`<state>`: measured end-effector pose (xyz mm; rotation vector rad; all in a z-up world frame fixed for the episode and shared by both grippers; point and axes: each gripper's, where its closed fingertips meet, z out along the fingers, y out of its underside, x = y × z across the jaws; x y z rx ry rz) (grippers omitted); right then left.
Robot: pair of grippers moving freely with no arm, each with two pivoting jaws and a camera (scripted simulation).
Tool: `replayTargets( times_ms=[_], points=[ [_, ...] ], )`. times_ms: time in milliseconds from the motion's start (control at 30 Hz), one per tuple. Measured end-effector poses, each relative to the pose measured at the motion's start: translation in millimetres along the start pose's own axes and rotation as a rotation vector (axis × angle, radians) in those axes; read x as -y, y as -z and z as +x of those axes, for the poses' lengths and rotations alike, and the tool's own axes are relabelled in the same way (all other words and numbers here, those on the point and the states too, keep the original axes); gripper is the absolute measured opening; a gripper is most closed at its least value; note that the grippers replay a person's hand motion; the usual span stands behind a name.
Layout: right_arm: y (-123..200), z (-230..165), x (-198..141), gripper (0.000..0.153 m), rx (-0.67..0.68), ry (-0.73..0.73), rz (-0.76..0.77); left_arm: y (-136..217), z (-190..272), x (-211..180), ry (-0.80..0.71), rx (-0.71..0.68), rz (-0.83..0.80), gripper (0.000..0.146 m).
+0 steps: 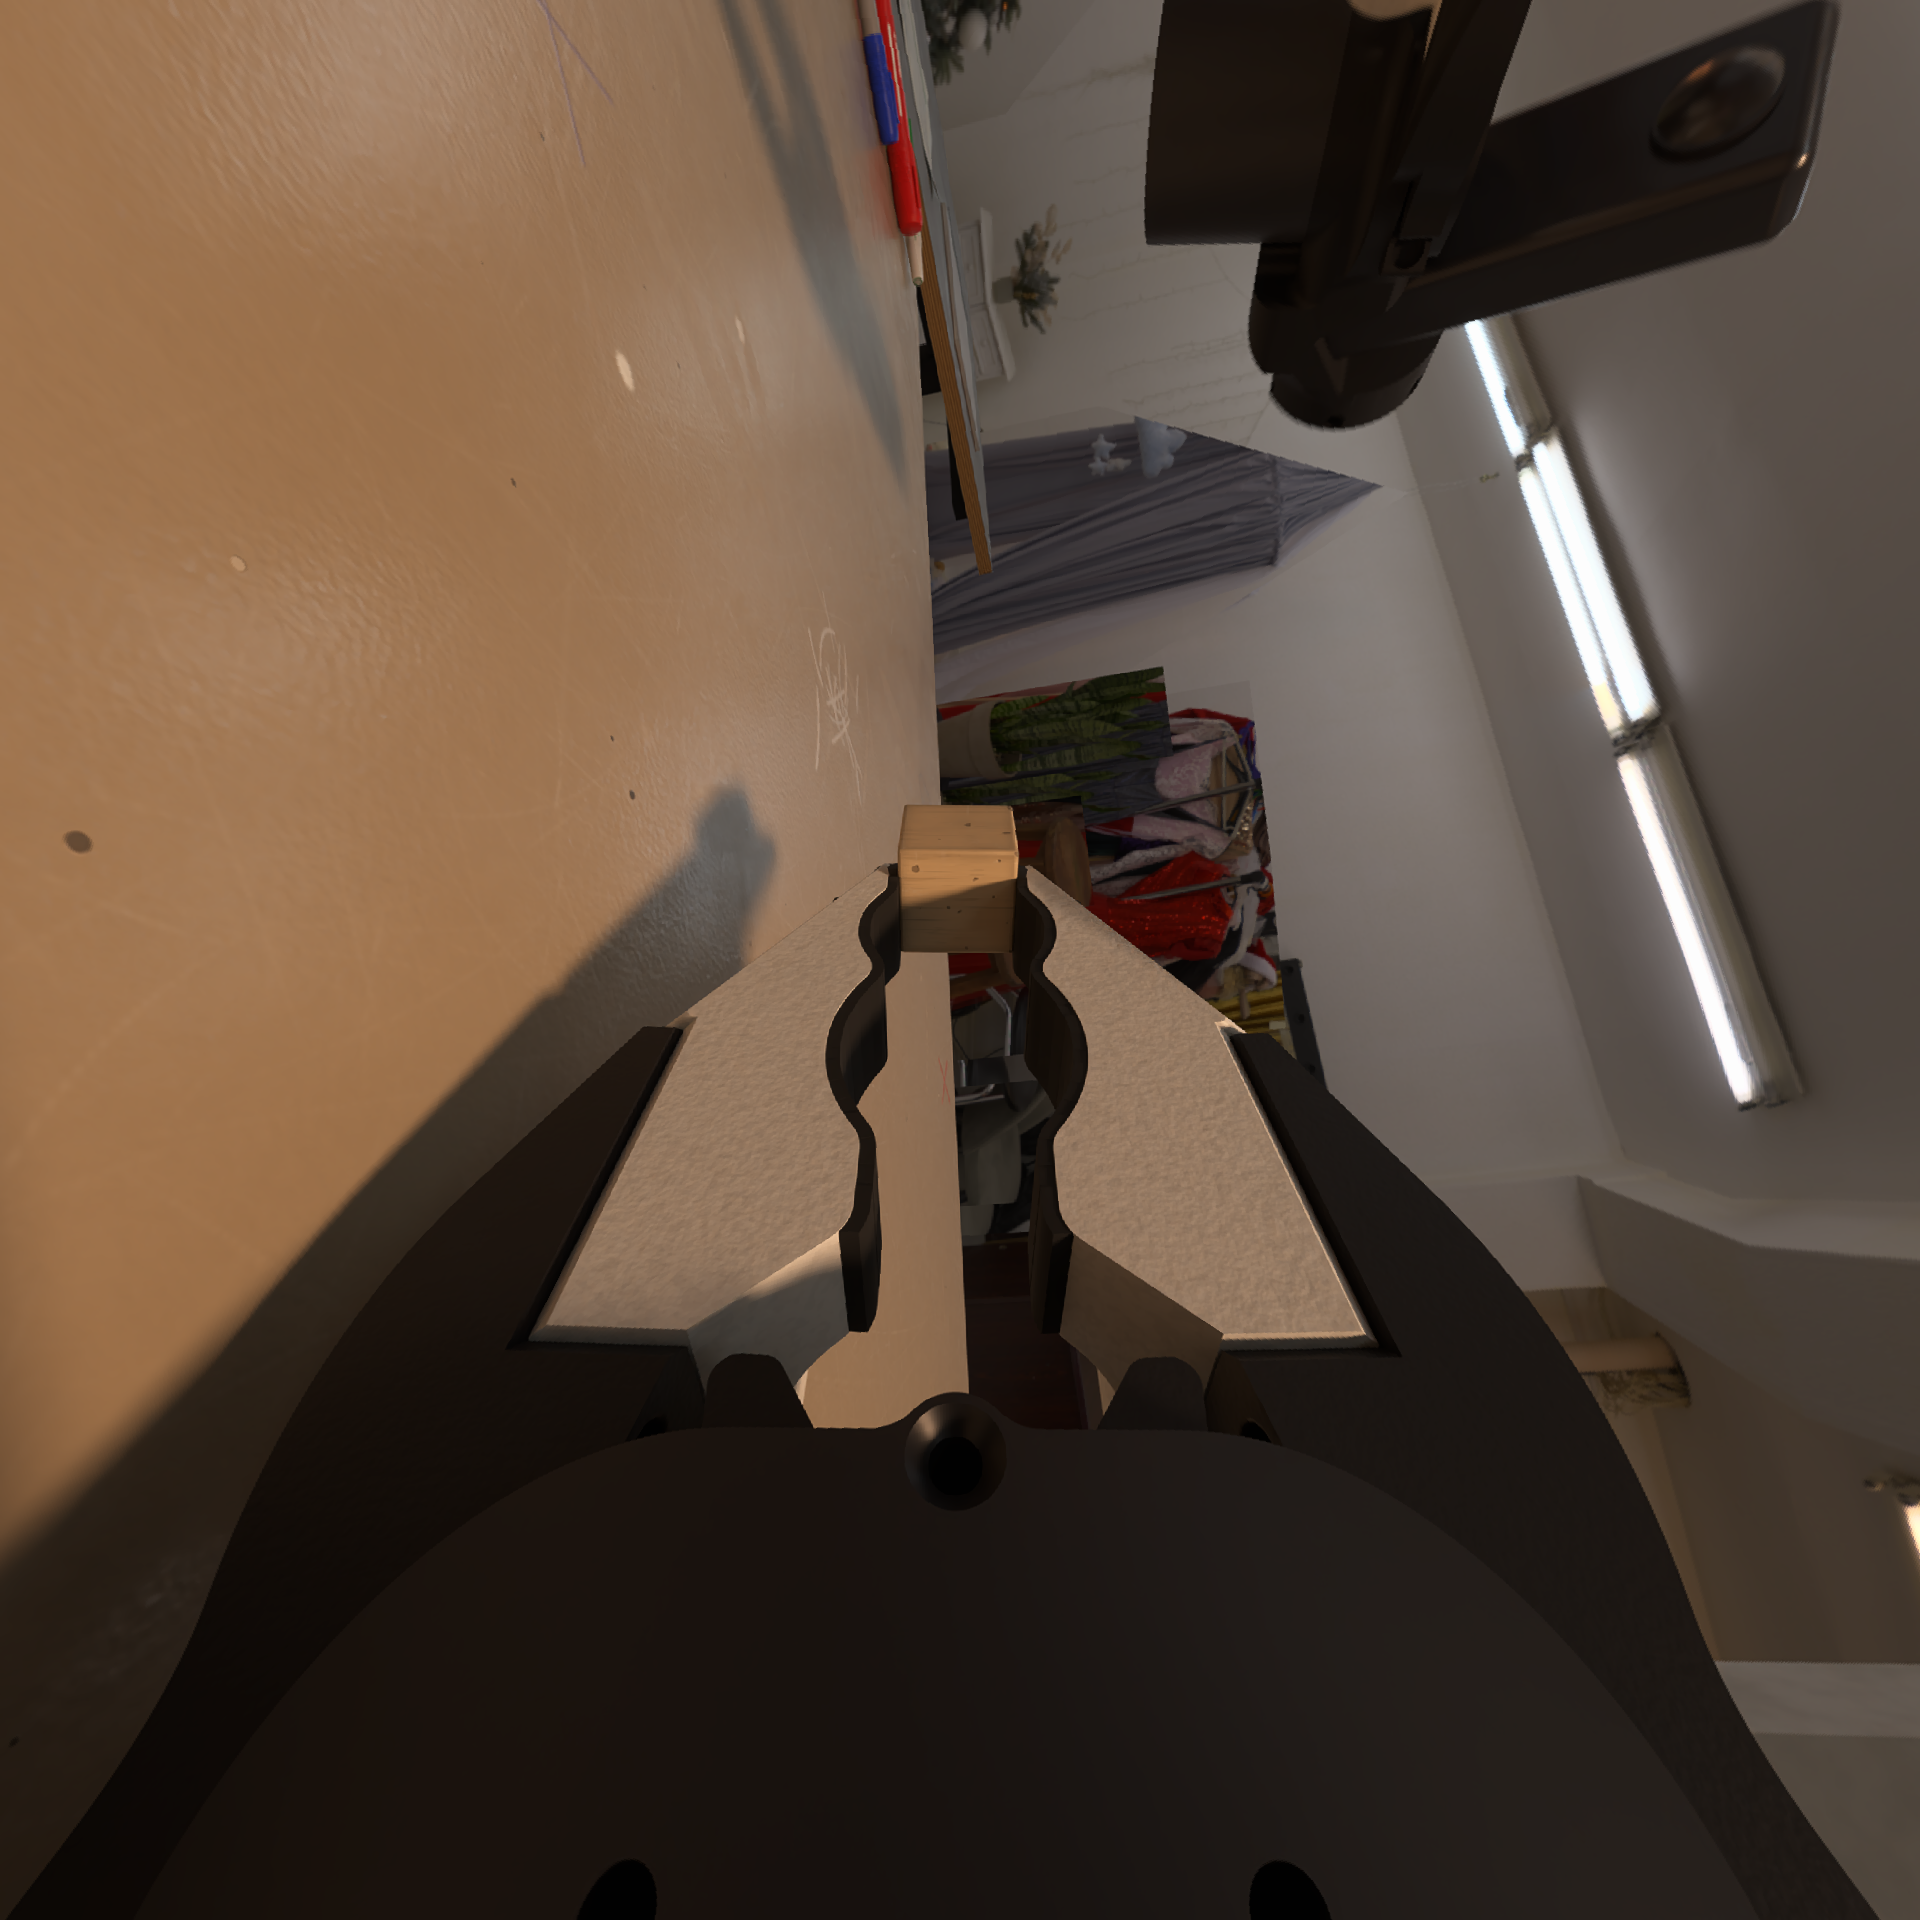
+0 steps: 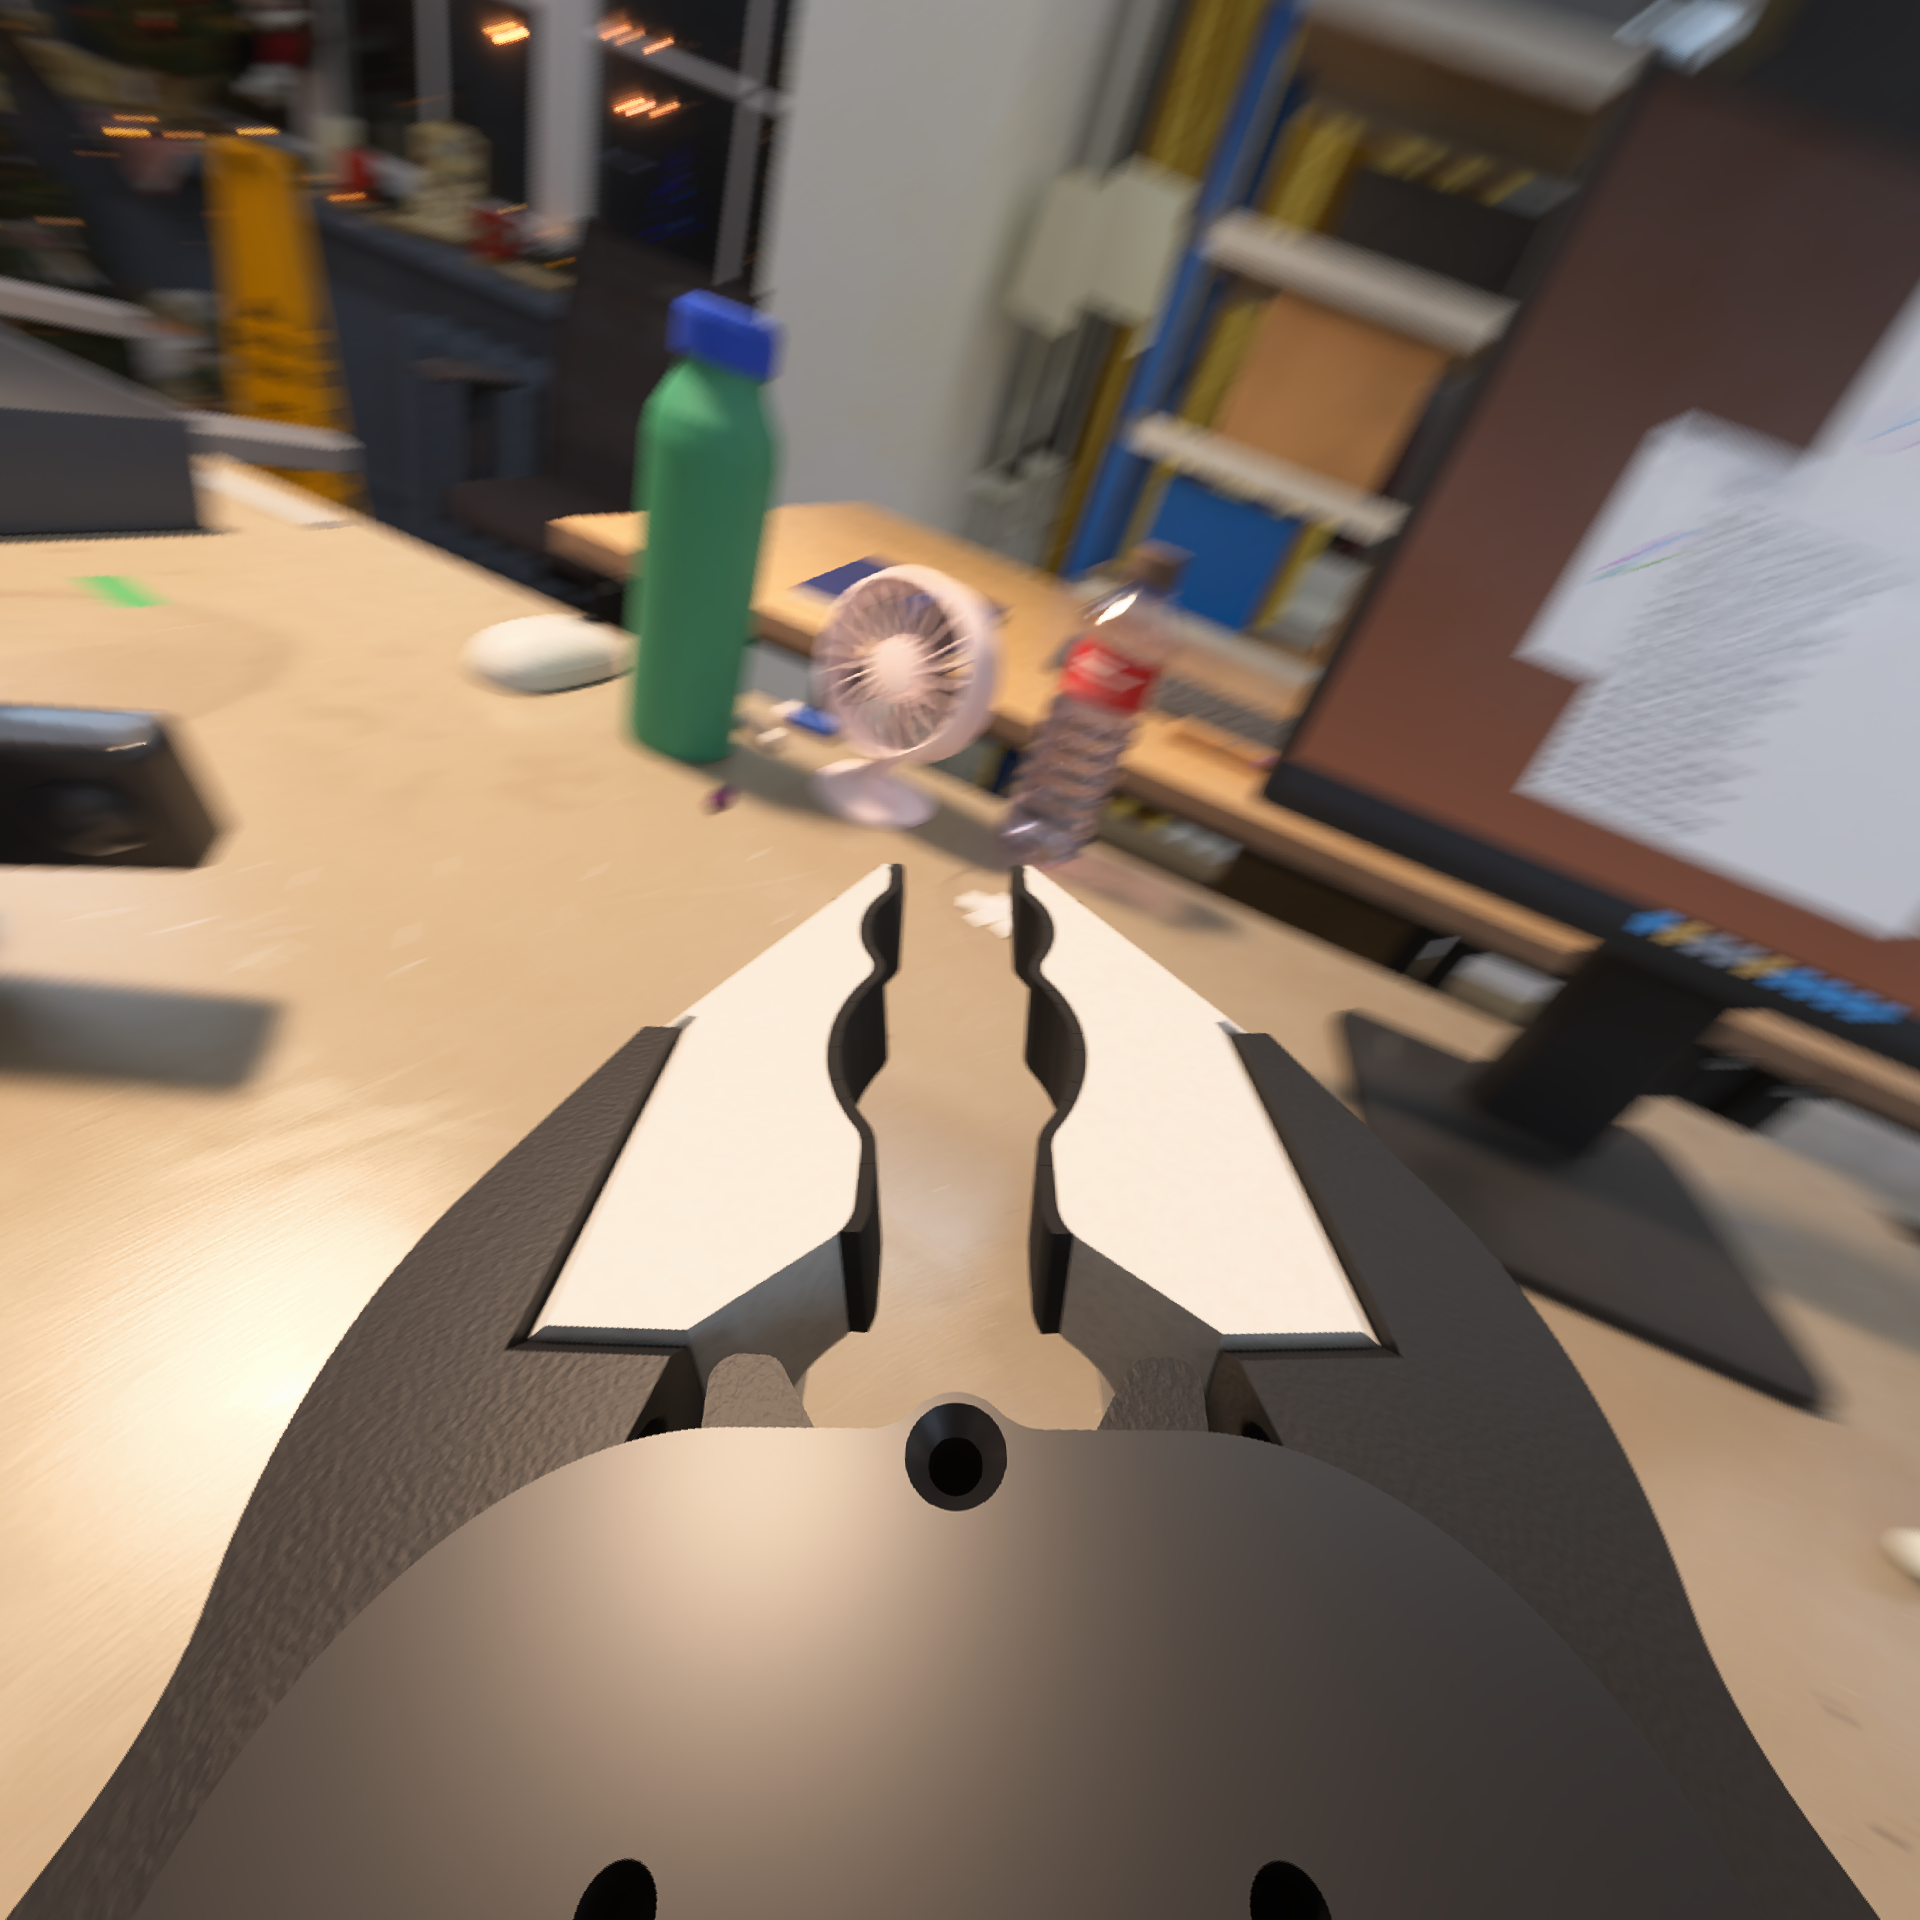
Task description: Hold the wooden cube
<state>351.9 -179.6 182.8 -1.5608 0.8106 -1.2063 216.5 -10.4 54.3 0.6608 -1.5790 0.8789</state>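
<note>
In the left wrist view a small light wooden cube (image 1: 956,878) sits between the tips of my left gripper (image 1: 956,883). The jaws press its two sides and hold it clear of the tan table (image 1: 416,623), which fills the left of this rolled view. My right gripper (image 2: 956,883) is open and empty, pointing low over the table (image 2: 416,935). The cube does not show in the right wrist view. The right gripper's dark body (image 1: 1455,208) hangs at the top right of the left wrist view.
Red and blue pens (image 1: 894,125) lie at the table's far edge. Ahead of the right gripper stand a green bottle (image 2: 707,551), a small pink fan (image 2: 899,675) and a clear plastic bottle (image 2: 1091,717). A white mouse (image 2: 540,649) lies left; a monitor (image 2: 1662,520) stands right.
</note>
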Motion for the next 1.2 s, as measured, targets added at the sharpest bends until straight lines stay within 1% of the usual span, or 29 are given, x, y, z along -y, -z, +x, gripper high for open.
replayTargets(
  times_ms=[33, 67, 100, 133, 167, 200, 233, 267, 300, 333, 367, 433, 467, 500, 533, 567, 600, 667, 733, 767, 800, 867, 933, 1000, 1033, 1100, 1133, 1167, 1200],
  points=[
    [-1.2, -12.2, -5.9, 0.03, 0.104, -0.045, -0.035, 0.1, -0.4, 0.1, 0.003, 0.003, 0.002, 0.02],
    [-0.9, -21.5, -8.7, 0.032, 0.213, -0.139, -0.044, 0.3, -0.2, 0.4, 0.005, 0.002, 0.005, 0.02],
    [-0.5, -25.8, -10.0, 0.032, 0.28, -0.241, -0.03, 0.9, 0.0, 0.7, 0.006, 0.0, 0.007, 0.02],
    [-1.7, -25.4, -13.2, 0.023, 0.298, -0.288, -0.023, 1.1, 0.2, 1.0, 0.006, 0.0, 0.009, 0.02],
    [-5.3, -15.9, -17.9, 0.006, 0.228, -0.263, -0.033, 1.1, 0.3, 1.0, 0.006, -0.001, 0.009, 0.02],
    [-8.4, 0.2, -20.9, 0.001, 0.073, -0.177, -0.042, 1.0, 0.3, 0.7, 0.006, -0.001, 0.007, 0.02],
    [-9.0, 13.9, -19.2, 0.0, -0.09, -0.055, -0.027, 0.7, 0.2, 0.3, 0.005, 0.001, 0.005, 0.02],
    [-9.2, 16.9, -14.0, 0.003, -0.166, 0.053, 0.018, 0.4, 0.2, 0.0, 0.005, 0.001, 0.003, 0.02],
    [-10.0, 11.6, -10.6, 0.014, -0.155, 0.103, 0.057, 0.1, 0.1, -0.3, 0.005, 0.0, 0.001, 0.02],
    [-11.6, 2.0, -13.0, 0.023, -0.095, 0.077, 0.048, -0.2, -0.3, -0.4, 0.007, 0.001, -0.001, 0.02],
    [-13.7, -9.8, -18.7, 0.025, -0.008, -0.002, -0.005, -0.2, -0.7, -0.4, 0.008, 0.003, -0.001, 0.02],
    [-16.3, -28.8, -24.7, 0.025, 0.191, -0.236, -0.094, -0.1, -0.8, -0.8, 0.008, 0.004, -0.001, 0.02],
    [-16.1, -31.9, -23.1, 0.024, 0.263, -0.34, -0.1, -0.1, -0.5, -1.1, 0.006, 0.004, -0.002, 0.02],
    [-13.7, -31.5, -17.1, 0.021, 0.329, -0.408, -0.075, -0.2, -0.2, -1.4, 0.004, 0.002, -0.003, 0.02],
    [-9.5, -26.0, -6.1, 0.018, 0.368, -0.437, -0.002, -0.6, 0.0, -1.7, 0.002, 0.002, -0.006, 0.02],
    [-3.3, -19.5, 7.8, 0.007, 0.381, -0.434, 0.108, -0.9, 0.0, -2.0, 0.0, 0.003, -0.008, 0.02],
    [3.3, -13.8, 20.1, 0.004, 0.385, -0.414, 0.213, -1.2, 0.0, -2.3, -0.001, 0.005, -0.011, 0.02],
    [8.2, 1.4, 31.6, 0.005, 0.302, -0.424, 0.302, -1.4, -0.2, -2.4, 0.0, 0.007, -0.01, 0.02],
    [7.6, 7.6, 32.2, 0.023, 0.237, -0.481, 0.306, -1.3, 0.2, -1.3, 0.0, 0.004, -0.005, 0.02],
    [7.0, 6.5, 30.7, 0.025, 0.242, -0.48, 0.3, -1.0, 1.0, -0.7, -0.004, 0.0, -0.003, 0.02],
    [6.0, 6.0, 27.8, 0.023, 0.241, -0.458, 0.288, -0.6, 1.4, 0.0, -0.009, -0.004, 0.0, 0.02],
    [3.1, 7.8, 18.2, 0.0, 0.193, -0.404, 0.222, -0.5, 1.2, 0.0, -0.011, 0.002, -0.001, 0.02],
    [0.0, 15.5, 10.7, 0.0, 0.106, -0.4, 0.159, -1.2, 0.6, -0.9, -0.009, 0.009, -0.006, 0.02],
    [2.6, 19.6, 13.2, 0.0, 0.088, -0.451, 0.189, -1.3, 0.7, -1.0, -0.005, 0.005, -0.005, 0.02],
    [6.6, 19.5, 17.7, 0.0, 0.118, -0.468, 0.236, -1.1, 0.3, -0.8, -0.003, 0.005, -0.004, 0.02],
    [14.2, 12.3, 23.0, 0.0, 0.21, -0.443, 0.307, -0.4, -0.3, -0.3, -0.002, 0.008, -0.002, 0.02],
    [15.7, 0.7, 20.9, 0.006, 0.305, -0.411, 0.286, -0.4, -0.1, -0.4, -0.002, 0.007, -0.001, 0.02],
    [16.1, -12.3, 14.1, 0.012, 0.406, -0.38, 0.223, -0.5, -0.1, -0.6, -0.004, 0.006, -0.001, 0.02],
    [16.3, -24.0, 4.7, 0.023, 0.488, -0.346, 0.136, -0.5, -0.2, -0.4, -0.004, 0.008, -0.001, 0.02]
  ],
)
